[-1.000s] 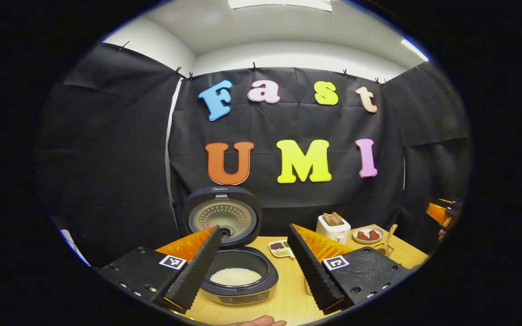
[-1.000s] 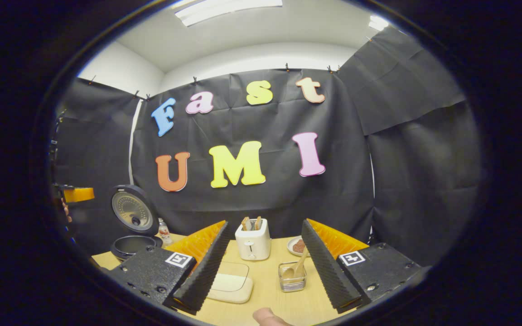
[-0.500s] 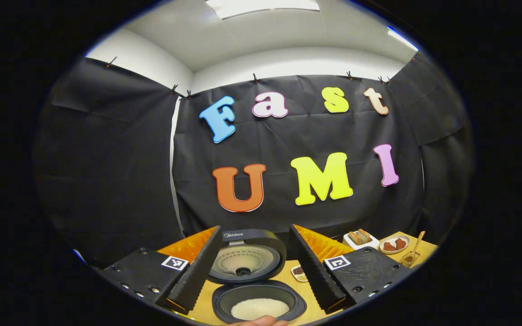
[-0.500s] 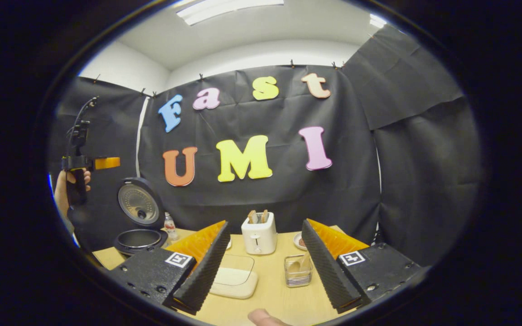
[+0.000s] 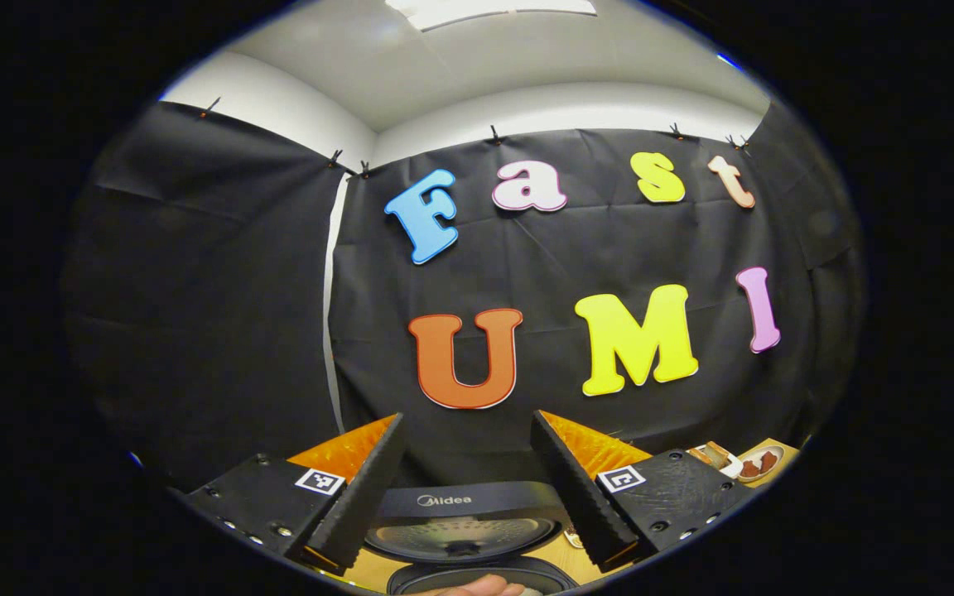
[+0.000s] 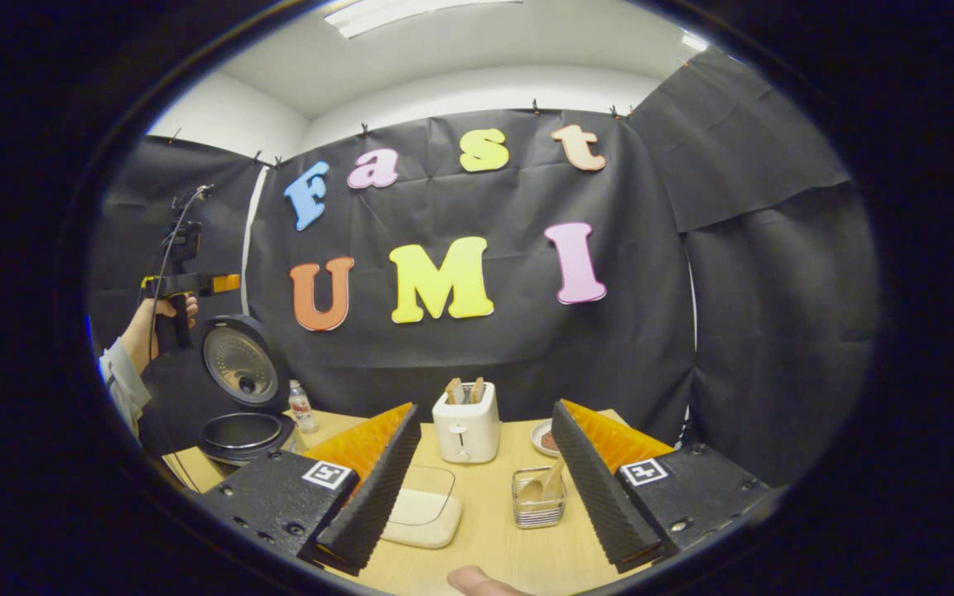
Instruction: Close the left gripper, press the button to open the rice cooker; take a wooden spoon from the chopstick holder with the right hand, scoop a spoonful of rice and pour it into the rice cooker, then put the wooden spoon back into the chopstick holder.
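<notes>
We see rice cooker [image 6: 245, 414] lid's perforated metal liner, matt black plastic shell; ribbed black rubbery fingers [image 6: 369, 497]; pale smooth wooden table [image 6: 493, 530]; wooden spoon [image 6: 545, 484] in clear glossy holder [image 6: 538, 501].

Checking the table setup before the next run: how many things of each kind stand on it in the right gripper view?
Black rice cooker, lid open: 1
White toaster: 1
Clear holder with wooden spoon: 1
Small bottle: 1
Round plate: 1
Cream lidded tray: 1
Total: 6

In the right gripper view the left gripper [image 6: 224, 284] has risen from 9 o'clock toward 10 o'clock, above the rice cooker [image 6: 245, 406]. In its own view the rice cooker has slid to 6 o'clock, with its rice out of sight.
</notes>
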`<state>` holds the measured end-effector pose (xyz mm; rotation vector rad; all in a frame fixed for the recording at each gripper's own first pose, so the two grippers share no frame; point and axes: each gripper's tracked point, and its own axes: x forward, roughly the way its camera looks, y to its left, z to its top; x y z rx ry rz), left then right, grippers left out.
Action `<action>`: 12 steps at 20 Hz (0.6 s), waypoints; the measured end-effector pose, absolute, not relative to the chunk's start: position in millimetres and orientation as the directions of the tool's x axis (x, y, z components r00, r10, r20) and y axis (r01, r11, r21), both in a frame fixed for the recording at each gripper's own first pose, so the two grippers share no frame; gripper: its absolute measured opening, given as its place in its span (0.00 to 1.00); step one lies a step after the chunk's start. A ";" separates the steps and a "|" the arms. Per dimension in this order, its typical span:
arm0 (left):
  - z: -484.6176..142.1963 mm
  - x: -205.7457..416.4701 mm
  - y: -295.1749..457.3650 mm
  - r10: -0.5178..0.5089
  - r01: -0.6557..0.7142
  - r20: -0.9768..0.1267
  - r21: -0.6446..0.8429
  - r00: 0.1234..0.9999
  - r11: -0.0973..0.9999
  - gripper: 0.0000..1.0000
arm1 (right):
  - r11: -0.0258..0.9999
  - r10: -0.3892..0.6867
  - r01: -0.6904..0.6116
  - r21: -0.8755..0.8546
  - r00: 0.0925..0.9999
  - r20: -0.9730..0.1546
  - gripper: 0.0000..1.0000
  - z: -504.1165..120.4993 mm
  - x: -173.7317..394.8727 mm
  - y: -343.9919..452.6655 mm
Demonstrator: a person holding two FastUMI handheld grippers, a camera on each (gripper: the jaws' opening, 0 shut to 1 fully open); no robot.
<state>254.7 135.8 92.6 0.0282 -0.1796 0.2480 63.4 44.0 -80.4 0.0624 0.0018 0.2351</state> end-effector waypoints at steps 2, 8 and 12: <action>80.2 269.9 141.3 0.236 -0.235 0.149 -0.019 0.960 0.972 0.95 | 0.971 0.234 -0.234 0.039 0.972 0.001 1.00 -80.8 65.2 48.6; 51.7 297.3 148.9 0.217 -0.216 0.049 -0.020 0.975 0.976 1.00 | 0.969 0.244 -0.244 0.028 0.970 0.008 1.00 -74.8 60.1 58.8; 34.5 301.0 150.6 0.242 -0.242 -0.036 0.009 0.970 0.970 0.98 | 0.967 0.251 -0.252 0.027 0.968 0.028 1.00 -64.4 44.8 65.8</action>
